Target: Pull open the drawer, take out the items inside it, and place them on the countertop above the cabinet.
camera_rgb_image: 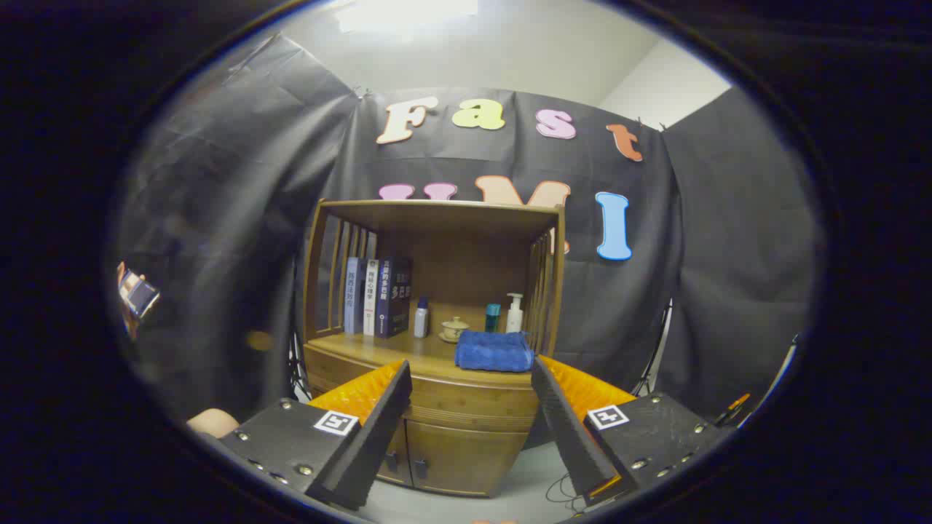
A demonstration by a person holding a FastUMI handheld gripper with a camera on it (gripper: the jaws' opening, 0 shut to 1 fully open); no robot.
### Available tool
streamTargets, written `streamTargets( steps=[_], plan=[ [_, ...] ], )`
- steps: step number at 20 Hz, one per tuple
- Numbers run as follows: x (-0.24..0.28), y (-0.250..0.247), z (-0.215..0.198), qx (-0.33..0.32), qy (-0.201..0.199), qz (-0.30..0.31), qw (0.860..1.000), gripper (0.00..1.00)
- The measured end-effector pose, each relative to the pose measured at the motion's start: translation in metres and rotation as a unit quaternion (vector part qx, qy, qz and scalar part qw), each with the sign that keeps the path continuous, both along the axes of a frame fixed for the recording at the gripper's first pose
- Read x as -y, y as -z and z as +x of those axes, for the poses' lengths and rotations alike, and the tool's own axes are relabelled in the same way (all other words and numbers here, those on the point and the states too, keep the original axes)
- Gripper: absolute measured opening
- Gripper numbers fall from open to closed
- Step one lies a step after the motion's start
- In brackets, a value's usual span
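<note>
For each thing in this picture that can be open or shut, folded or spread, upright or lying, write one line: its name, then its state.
Drawer: shut.
Cabinet doors: shut.
Gripper: open, holding nothing, the cabinet beyond its fingers.
Blue towel: folded, lying on the countertop.
Books: standing upright, side by side.
Pump bottle: upright.
Small white bottle: upright.
Teal bottle: upright.
Lidded cup: lid on, standing on its saucer.

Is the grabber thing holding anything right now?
No, nothing is held. The gripper has its jaws spread wide apart, with only air between them. The brown wooden cabinet with its closed drawer stands beyond them, untouched.
</note>
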State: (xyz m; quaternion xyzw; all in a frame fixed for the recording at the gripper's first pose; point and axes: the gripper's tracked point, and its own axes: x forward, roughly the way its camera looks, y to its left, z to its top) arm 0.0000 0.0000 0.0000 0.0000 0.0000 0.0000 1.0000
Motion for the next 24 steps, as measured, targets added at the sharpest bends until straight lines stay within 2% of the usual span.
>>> streamTargets(
  steps=[6,14,24],
  plan=[
    [-0.023,0.007,0.007,-0.003,-0.023,0.0,1.0,0.96],
    [-0.036,0.01,0.017,0.0,-0.031,-0.008,0.999,0.96],
    [-0.046,0.028,0.041,-0.01,-0.024,-0.01,1.0,0.96]
  ],
)
